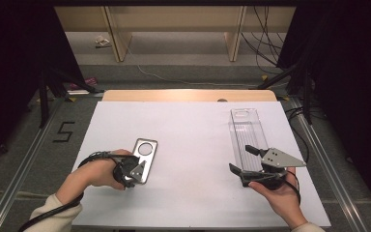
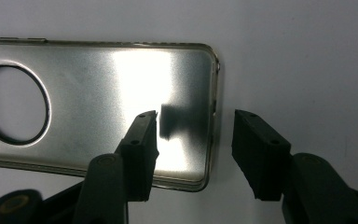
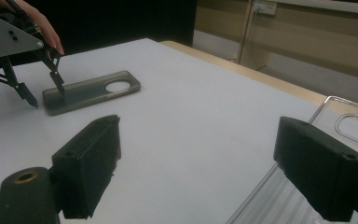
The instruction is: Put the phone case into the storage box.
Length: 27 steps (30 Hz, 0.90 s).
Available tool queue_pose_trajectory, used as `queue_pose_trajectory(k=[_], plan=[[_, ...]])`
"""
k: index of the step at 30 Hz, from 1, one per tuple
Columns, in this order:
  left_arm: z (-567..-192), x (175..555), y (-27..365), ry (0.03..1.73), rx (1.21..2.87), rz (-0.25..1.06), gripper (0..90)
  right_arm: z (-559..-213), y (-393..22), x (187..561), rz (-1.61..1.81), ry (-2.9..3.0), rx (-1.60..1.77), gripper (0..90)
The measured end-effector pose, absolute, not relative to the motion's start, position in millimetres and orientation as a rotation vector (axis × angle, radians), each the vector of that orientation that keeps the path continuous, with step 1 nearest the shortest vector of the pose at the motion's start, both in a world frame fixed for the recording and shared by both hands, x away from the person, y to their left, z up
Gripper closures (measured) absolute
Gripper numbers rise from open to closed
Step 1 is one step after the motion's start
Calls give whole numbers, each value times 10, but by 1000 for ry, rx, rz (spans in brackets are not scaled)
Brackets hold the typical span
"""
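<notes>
High view: a silver-grey, rounded-rectangular phone case with a round camera cut-out (image 1: 144, 153) lay flat on the white table top (image 1: 193, 140), left of centre. The left gripper (image 1: 134, 173) pointed down at the case's near end. A clear plastic oblong tray (image 1: 245, 135) lay at the right. The right gripper (image 1: 244, 159), jaws spread wide and holding nothing, rested at the tray's near end. A black "5" (image 1: 64, 131) was marked on the floor left of the table.

Left gripper view: the jaws stood partly apart, straddling the case's short end edge (image 2: 212, 116), one pad over the shiny face, the other over bare table. Contact could not be told.

Right gripper view: its own jaws gaped wide above the table, the tray (image 3: 354, 126) lower right. Farther off, the left gripper (image 3: 44, 91) stood over the case's end (image 3: 88, 91). No brand or label was legible.
</notes>
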<state>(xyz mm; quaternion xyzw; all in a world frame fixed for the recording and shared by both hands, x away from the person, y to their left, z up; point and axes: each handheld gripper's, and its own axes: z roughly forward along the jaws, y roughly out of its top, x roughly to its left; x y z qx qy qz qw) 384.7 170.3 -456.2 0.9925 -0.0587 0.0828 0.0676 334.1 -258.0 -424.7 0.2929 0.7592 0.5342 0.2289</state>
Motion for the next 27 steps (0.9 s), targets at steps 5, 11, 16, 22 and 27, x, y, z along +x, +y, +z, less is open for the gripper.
queue_pose_trajectory(k=[5,11,16,22,27], plan=[[-4567,3848,1702,-183,3003,230,540,-4246,-2581,3340,1470,2090,810,159],[-4563,3847,1685,-204,3012,214,578,-4249,-2579,3341,1469,2091,809,159],[-4567,3850,1679,-205,3012,211,606,-4251,-2579,3342,1467,2093,808,159],[-4566,3847,1664,-215,3015,204,646,-4253,-2574,3342,1468,2095,809,159],[-4566,3843,1666,-214,3022,199,676,-4254,-2576,3344,1469,2094,808,159]])
